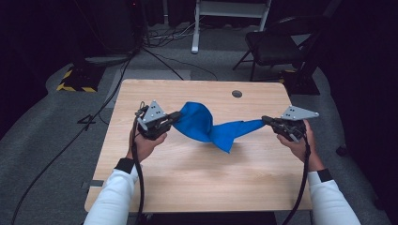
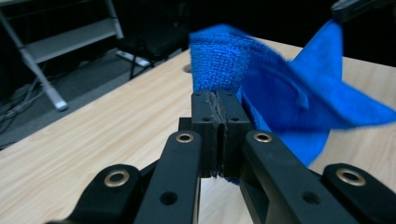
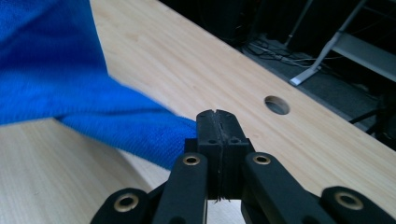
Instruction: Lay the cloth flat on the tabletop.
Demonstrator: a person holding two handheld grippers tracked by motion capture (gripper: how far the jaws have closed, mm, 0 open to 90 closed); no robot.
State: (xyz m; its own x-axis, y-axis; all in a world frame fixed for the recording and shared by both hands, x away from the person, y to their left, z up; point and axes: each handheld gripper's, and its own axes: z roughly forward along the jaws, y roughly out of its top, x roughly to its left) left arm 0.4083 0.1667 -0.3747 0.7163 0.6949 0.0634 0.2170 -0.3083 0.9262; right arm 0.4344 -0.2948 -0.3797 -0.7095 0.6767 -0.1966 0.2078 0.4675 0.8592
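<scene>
A blue cloth (image 1: 206, 124) hangs stretched and twisted between my two grippers above the wooden table (image 1: 197, 173). My left gripper (image 1: 175, 117) is shut on the cloth's left end, and in the left gripper view the cloth (image 2: 261, 79) rises out of the closed jaws of that gripper (image 2: 217, 95). My right gripper (image 1: 265, 120) is shut on the cloth's right corner. In the right gripper view the cloth (image 3: 84, 98) runs off to the left from that gripper (image 3: 216, 114). The cloth's middle sags toward the tabletop.
A round cable hole (image 1: 237, 93) sits near the table's far edge. A black folding chair (image 1: 277, 44) and a white frame (image 1: 225, 14) stand on the grey floor beyond the table. Cables (image 1: 94, 117) run along the floor at the left.
</scene>
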